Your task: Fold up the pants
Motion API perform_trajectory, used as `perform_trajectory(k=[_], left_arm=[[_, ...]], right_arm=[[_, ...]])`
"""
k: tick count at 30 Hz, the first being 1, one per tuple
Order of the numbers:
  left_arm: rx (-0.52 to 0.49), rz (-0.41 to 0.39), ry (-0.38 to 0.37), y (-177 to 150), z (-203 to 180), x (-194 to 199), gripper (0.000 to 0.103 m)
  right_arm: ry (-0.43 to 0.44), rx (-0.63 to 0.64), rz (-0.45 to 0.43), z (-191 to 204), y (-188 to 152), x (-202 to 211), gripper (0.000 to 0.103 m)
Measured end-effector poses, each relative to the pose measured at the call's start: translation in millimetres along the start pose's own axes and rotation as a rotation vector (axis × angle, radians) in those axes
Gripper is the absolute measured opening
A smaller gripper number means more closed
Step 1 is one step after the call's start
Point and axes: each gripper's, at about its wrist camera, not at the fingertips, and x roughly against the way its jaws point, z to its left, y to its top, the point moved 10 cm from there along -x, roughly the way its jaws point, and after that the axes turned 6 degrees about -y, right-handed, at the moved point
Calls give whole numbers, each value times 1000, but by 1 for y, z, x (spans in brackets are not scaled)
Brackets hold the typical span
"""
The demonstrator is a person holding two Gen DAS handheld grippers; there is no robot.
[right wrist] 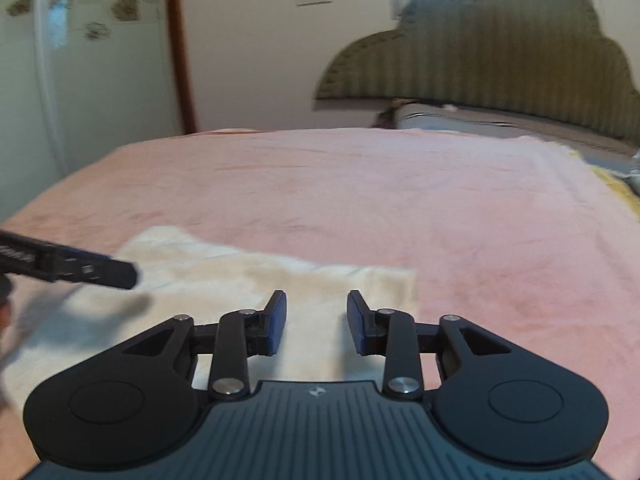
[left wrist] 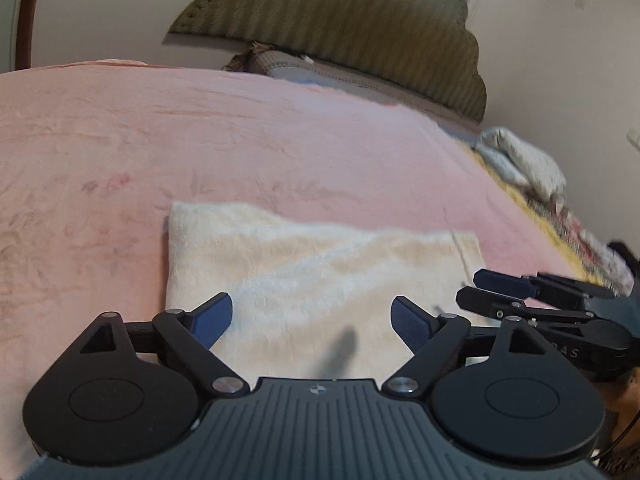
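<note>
Pink bedding (left wrist: 200, 140) covers a wide bed, with a striped olive headboard (left wrist: 340, 28) against the pale wall behind and a heap of rumpled cloth (left wrist: 524, 164) at the bed's far right edge. Near the front of the bed the pants (left wrist: 312, 280) are seen lying as a cream, roughly rectangular bundle, flat and apparently already folded over at least once. On the left, the left gripper (left wrist: 312, 320) is held low over the near edge of the pants, its jaws spread wide with nothing between them. To the right, the right gripper (right wrist: 317, 322) is held over the right part of the bundle, its jaws likewise parted and empty; in the left wrist view it is seen from the side near the pants' right edge. The fabric looks soft, fluffy and light, so it is judged likely to sag and shift when lifted rather than keep its shape. A grip is best taken at the two near corners or along one short edge, all layers being pinched together so that the fold is carried over evenly.
</note>
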Motion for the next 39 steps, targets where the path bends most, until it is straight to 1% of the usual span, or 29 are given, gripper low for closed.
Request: perform_trajectory(k=[1, 2, 3, 4, 5, 6, 7, 8, 10, 11, 13, 15, 16, 17, 18, 20, 21, 22, 23, 26, 29, 33, 36, 39], left_arm=[[-52, 20, 18, -9, -4, -2, 89], [-102, 24, 43, -16, -8, -3, 89], [-160, 27, 76, -24, -12, -5, 89], [-222, 27, 118, -32, -17, -6, 89], [-269, 20, 145, -37, -23, -5, 89], [-302, 9, 159, -40, -30, -3, 89], [-322, 1, 155, -42, -36, 0, 89], [-319, -5, 129, -44, -41, 4, 90], [-270, -21, 77, -46, -43, 10, 91], [-244, -22, 70, -47, -41, 11, 92], [-200, -6, 88, -49, -34, 8, 93], [-198, -4, 105, -50, -34, 6, 93], [-201, -9, 118, -50, -34, 6, 93], [-202, -11, 134, -50, -35, 6, 93], [-202, -11, 149, -51, -36, 5, 95], [-204, -16, 171, -51, -38, 4, 98], [-204, -18, 179, -52, -38, 4, 100], [-205, -20, 188, -53, -38, 3, 100], [-207, -25, 194, -54, -38, 3, 101], [-211, -41, 208, -56, -37, 2, 103], [-210, -55, 206, -57, -36, 3, 103], [-221, -72, 209, -59, -39, 4, 103], [-227, -68, 207, -58, -39, 5, 103], [-232, -55, 215, -56, -37, 10, 103]], right_arm=[[29, 18, 15, 6, -8, 3, 46], [34, 49, 37, 11, -18, 4, 54], [17, 88, 64, 13, -29, 1, 54], [-7, 128, 70, 14, -37, -2, 55], [-43, 160, 49, 13, -42, -3, 65], [-63, 147, 37, 10, -45, -2, 68], [-60, 120, 35, 8, -46, -1, 68], [-57, 92, 32, 6, -47, 2, 68], [-55, 62, 10, 5, -48, 9, 68], [-54, 51, -5, 4, -48, 13, 69], [-43, 39, -25, 4, -56, 19, 72], [-33, 17, -52, 3, -62, 22, 73], [-29, 10, -51, 2, -63, 22, 74], [-27, 10, -51, 3, -62, 23, 76], [-25, 17, -46, 4, -62, 22, 79], [-32, 34, -42, 7, -62, 20, 81], [-38, 37, -43, 7, -62, 20, 91], [-65, 32, -36, 5, -63, 18, 102], [-94, 10, -17, 0, -64, 15, 103], [-3, -143, 42, -15, -70, 8, 103], [49, -225, 23, -24, -70, 11, 103], [35, -207, 29, -21, -71, 11, 103], [19, -183, 35, -19, -71, 12, 103], [26, -193, 33, -21, -71, 12, 103]])
